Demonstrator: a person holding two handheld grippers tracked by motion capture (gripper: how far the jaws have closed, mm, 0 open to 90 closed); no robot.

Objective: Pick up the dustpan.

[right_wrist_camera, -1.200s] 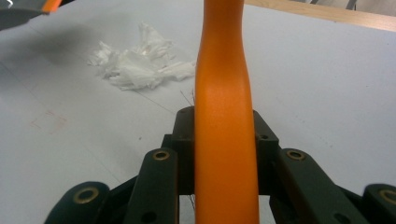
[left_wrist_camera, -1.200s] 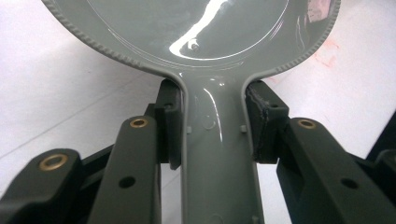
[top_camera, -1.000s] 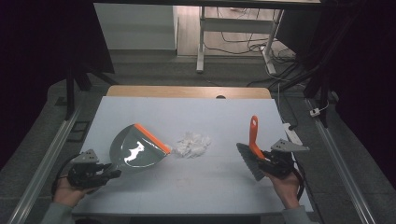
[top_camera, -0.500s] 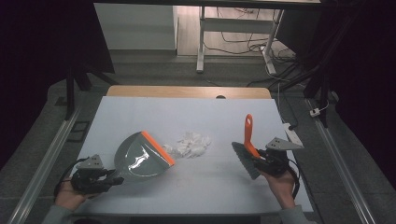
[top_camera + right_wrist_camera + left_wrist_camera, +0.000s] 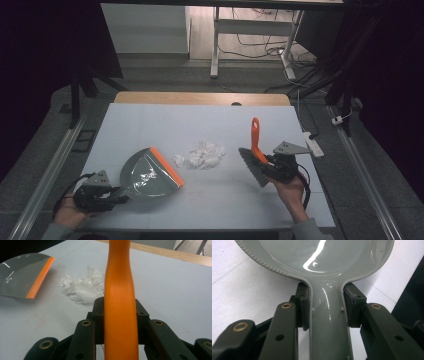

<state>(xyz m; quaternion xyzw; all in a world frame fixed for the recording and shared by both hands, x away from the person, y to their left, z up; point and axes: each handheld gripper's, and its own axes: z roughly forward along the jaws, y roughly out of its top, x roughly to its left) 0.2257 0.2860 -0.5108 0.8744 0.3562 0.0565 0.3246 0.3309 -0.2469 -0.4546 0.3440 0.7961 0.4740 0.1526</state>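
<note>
With my left gripper (image 5: 116,192) clamped on the dustpan (image 5: 150,172) handle, I've slid its orange lip closer to the paper scraps (image 5: 202,155) mid-bench, my right gripper (image 5: 266,162) gripping the brush (image 5: 255,155) beyond them, ready to sweep.

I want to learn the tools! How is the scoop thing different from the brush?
The dustpan is grey, wide and lies flat by the left gripper; the brush is narrow, with its orange handle pointing up from the right gripper. The dustpan lies left of the paper scraps, the brush right. Both show orange.
</note>
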